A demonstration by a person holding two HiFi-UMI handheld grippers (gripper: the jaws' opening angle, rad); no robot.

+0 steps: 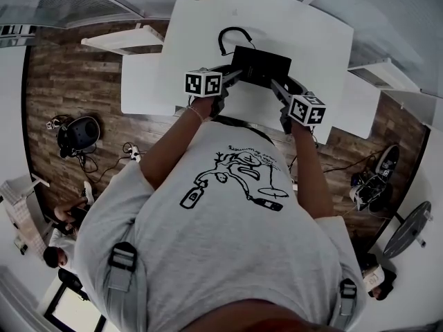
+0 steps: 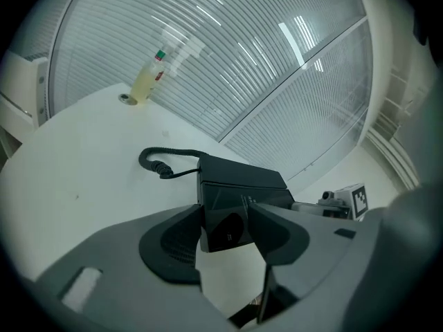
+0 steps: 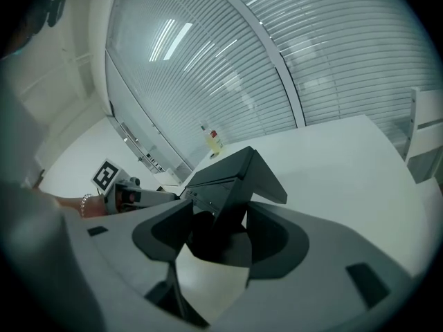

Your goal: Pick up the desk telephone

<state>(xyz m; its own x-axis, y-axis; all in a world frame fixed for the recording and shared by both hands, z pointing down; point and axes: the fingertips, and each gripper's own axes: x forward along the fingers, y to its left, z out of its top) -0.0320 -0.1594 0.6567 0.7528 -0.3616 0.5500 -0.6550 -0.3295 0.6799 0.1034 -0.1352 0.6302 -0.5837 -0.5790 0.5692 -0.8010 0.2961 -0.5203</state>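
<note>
White table (image 1: 304, 40) fills the upper middle of the head view, with dark wood-plank floor (image 1: 69, 81) around it and slatted blinds (image 2: 242, 61) behind it in both gripper views. The black desk telephone (image 1: 259, 66) sits near the centre of that table, just above your two marker cubes. Its coiled cord (image 1: 225, 39) loops off toward the upper left.

Your left gripper (image 1: 234, 76) comes in from the lower left. In its own view the jaws are clenched on the telephone (image 2: 242, 185), a corner of the black body pinched between both pads, with the cord (image 2: 163, 164) curling away to the left. Your right gripper (image 1: 277, 87) comes in from the lower right, and its jaws are likewise clamped on the telephone (image 3: 232, 178), which looks tilted there. Whether the base is clear of the table cannot be told.

A small bottle of yellowish liquid (image 2: 147, 81) stands at the table's far edge, upper left in the left gripper view.
</note>
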